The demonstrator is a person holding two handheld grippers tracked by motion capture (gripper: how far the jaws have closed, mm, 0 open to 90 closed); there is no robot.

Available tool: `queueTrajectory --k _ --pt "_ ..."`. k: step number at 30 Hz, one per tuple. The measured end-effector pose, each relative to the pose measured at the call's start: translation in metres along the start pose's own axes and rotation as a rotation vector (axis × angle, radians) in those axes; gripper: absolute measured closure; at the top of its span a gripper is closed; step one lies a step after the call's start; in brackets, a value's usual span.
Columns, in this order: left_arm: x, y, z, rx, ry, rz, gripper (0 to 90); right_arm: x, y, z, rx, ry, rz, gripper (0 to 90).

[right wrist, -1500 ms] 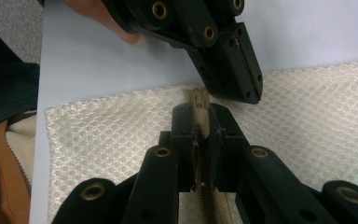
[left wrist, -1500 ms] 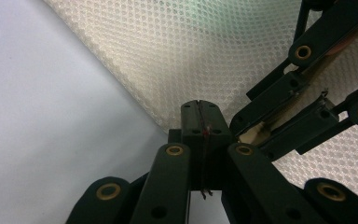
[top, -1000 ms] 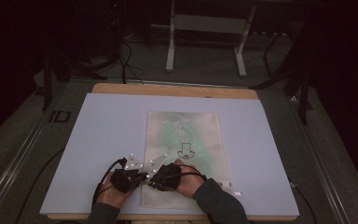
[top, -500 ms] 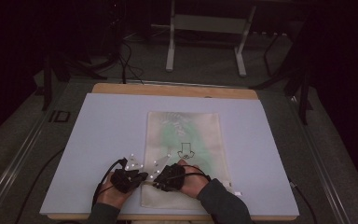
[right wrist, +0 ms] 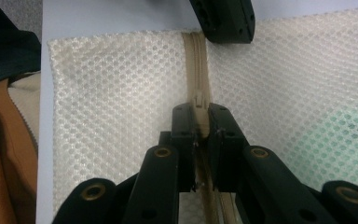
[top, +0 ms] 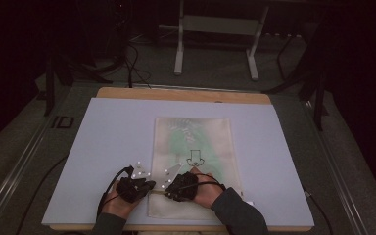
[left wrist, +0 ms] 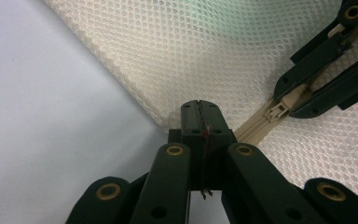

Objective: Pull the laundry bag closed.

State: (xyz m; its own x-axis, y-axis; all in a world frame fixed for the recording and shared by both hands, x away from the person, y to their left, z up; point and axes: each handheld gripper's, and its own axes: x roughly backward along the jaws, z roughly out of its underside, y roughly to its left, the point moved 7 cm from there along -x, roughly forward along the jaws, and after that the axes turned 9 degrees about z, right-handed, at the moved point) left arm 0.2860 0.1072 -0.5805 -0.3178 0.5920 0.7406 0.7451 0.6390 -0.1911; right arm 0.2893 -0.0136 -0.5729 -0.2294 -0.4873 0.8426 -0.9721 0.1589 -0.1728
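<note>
A: Where does the mesh bag (top: 193,161) lie?

B: Flat on the bench (top: 107,142), in the lower middle of the high view, its long side running up the frame. Something green shows through the mesh in its upper part, with a dark printed mark near the middle.

A: And the two hands?

B: Both sit at the bag's bottom end, low in the frame and close together. The left tool (top: 147,186) is at the bag's lower left edge, the right tool (top: 168,192) just beside it on the bag.

A: What is the left tool doing?

B: In the left gripper view its jaws are pressed tight together on the bag's edge, right at the end of the beige zipper (left wrist: 261,122). The left tool (left wrist: 199,108) is clenched on the mesh there.

A: The right one?

B: In the right gripper view the right tool (right wrist: 200,114) has its jaws closed either side of the zipper slider (right wrist: 199,100), gripping it near the middle of the frame. The zipper (right wrist: 196,60) runs up toward the left tool's tip at the upper edge.
</note>
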Motion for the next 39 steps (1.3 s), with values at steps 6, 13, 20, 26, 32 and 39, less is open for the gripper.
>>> queueTrajectory --k 6,13,20,26,32,39 --pt "0.0 0.0 0.0 -0.002 0.002 -0.002 89.4 0.003 0.0 0.004 0.003 0.006 0.001 82.5" --pt "0.0 0.0 0.0 -0.003 0.004 -0.004 89.4 0.006 0.0 0.009 0.003 0.015 0.006 82.5" --pt "0.0 0.0 0.0 -0.004 0.003 -0.004 89.4 0.008 -0.001 0.014 0.0 0.015 0.009 82.5" --pt "0.0 0.0 0.0 -0.002 0.003 -0.004 89.4 0.011 -0.001 0.017 -0.002 0.025 0.008 82.4" --pt "0.0 -0.001 0.0 -0.002 0.003 -0.005 89.4 0.013 -0.002 0.019 0.006 0.032 0.009 82.5" --pt "0.0 0.0 0.0 -0.005 0.004 -0.005 89.4 0.014 -0.002 0.02 0.019 0.046 0.012 82.5"
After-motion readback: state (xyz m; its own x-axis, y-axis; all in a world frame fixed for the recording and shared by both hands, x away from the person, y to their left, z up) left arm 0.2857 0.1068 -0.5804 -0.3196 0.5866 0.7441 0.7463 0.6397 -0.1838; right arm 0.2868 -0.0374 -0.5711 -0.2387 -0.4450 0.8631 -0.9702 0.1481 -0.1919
